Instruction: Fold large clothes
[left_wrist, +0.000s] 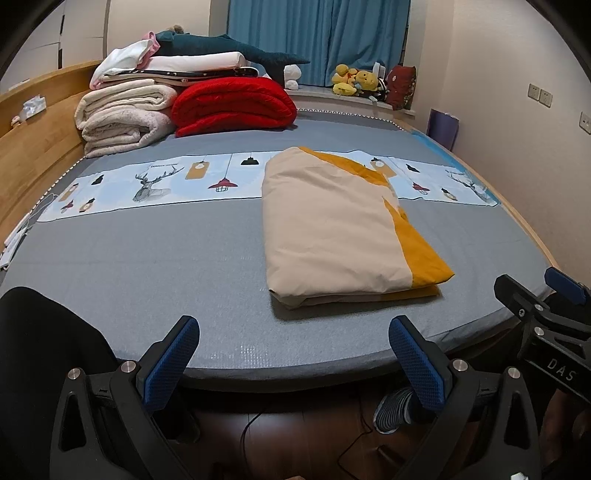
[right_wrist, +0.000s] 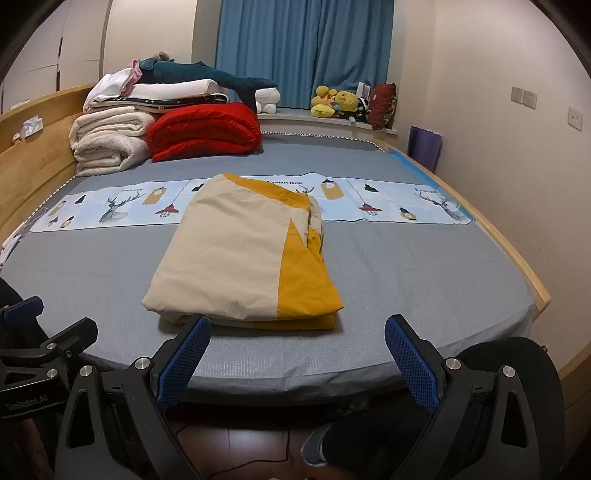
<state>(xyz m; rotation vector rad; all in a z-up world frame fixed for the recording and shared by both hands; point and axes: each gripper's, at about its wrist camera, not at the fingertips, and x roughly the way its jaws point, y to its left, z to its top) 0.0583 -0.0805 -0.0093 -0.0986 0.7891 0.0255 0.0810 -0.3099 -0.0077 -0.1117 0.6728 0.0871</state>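
A beige and mustard-yellow cloth (left_wrist: 332, 225) lies folded into a thick rectangle on the grey bed (left_wrist: 147, 266); it also shows in the right wrist view (right_wrist: 243, 254). My left gripper (left_wrist: 293, 343) is open and empty, hovering at the bed's front edge, left of the cloth's near end. My right gripper (right_wrist: 297, 341) is open and empty, just in front of the cloth's near edge. The right gripper also shows at the right edge of the left wrist view (left_wrist: 535, 299).
Folded white blankets (left_wrist: 122, 118) and a red quilt (left_wrist: 232, 105) are stacked at the back left by the wooden headboard (left_wrist: 33, 147). A printed strip (left_wrist: 147, 184) crosses the bed. Plush toys (left_wrist: 354, 83) sit on the window ledge. A shoe (left_wrist: 395, 410) and cables lie on the floor.
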